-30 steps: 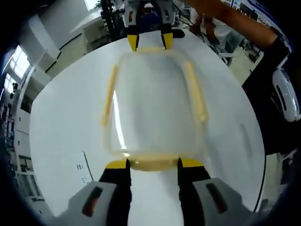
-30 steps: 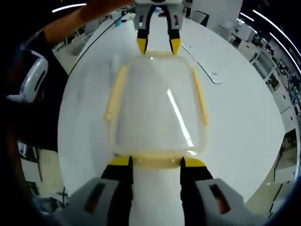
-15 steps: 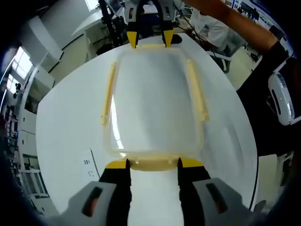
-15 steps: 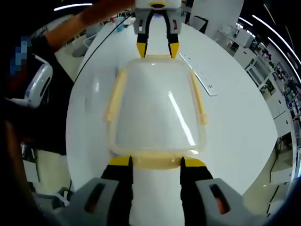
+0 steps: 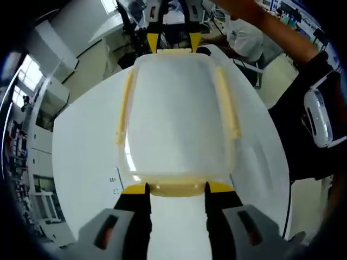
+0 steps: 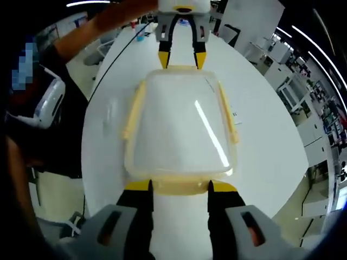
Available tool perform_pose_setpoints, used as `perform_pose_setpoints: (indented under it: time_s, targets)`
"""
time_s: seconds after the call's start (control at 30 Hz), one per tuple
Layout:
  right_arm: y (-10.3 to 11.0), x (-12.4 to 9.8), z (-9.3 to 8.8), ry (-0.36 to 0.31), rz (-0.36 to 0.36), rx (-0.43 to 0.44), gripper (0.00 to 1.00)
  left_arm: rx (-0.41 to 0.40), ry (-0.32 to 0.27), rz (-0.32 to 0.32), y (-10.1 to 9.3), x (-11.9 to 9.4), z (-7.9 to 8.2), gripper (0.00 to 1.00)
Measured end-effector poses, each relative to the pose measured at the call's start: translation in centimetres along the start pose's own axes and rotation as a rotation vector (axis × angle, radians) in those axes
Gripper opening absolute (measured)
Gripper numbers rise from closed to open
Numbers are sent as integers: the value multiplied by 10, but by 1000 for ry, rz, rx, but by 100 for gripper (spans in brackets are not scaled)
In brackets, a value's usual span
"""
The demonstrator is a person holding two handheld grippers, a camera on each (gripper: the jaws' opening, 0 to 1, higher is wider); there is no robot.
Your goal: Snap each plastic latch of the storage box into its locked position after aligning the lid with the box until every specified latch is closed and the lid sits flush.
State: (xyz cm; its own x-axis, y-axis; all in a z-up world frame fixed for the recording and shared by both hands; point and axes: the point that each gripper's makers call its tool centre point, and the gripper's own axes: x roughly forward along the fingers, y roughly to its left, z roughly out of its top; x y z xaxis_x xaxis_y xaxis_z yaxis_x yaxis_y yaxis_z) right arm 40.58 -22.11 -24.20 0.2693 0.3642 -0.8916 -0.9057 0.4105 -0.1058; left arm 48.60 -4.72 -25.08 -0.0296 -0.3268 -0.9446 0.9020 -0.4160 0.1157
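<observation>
Evidently both grippers, left (image 5: 176, 187) and right (image 6: 179, 186), stand spread across opposite end latches of the box (image 5: 176, 108), steadying it squarely.

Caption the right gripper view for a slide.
Both grippers flank the end latches of a clear lidded storage box above a white table.

A round white table (image 5: 81, 141) is filling the middle of a bright open room. Beyond the table's edge, daylight is coming through windows (image 5: 27, 73), and rows of white desks (image 6: 320, 124) are stretching away under ceiling strip lights (image 6: 87, 3).
</observation>
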Motion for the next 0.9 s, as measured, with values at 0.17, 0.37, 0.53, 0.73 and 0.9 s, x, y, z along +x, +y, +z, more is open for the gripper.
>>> perform_pose_setpoints:
  time_s: [0.17, 0.37, 0.53, 0.73, 0.9]
  targets:
    - [2, -13, 13, 1, -8, -15, 34, -7, 13, 9, -2, -20, 0, 36]
    - [13, -29, 31, -26, -3, -22, 35, -24, 6, 4, -13, -45, -1, 36]
    - [20, -36, 41, -21, -16, -35, 35, -31, -6, 13, -20, -60, 0, 36]
    - [26, -37, 50, -28, -14, -47, 35, -36, 5, 21, -27, -70, -6, 36]
    - [28, -38, 58, -35, -17, -54, 35, -40, 2, 31, -30, -74, -12, 36]
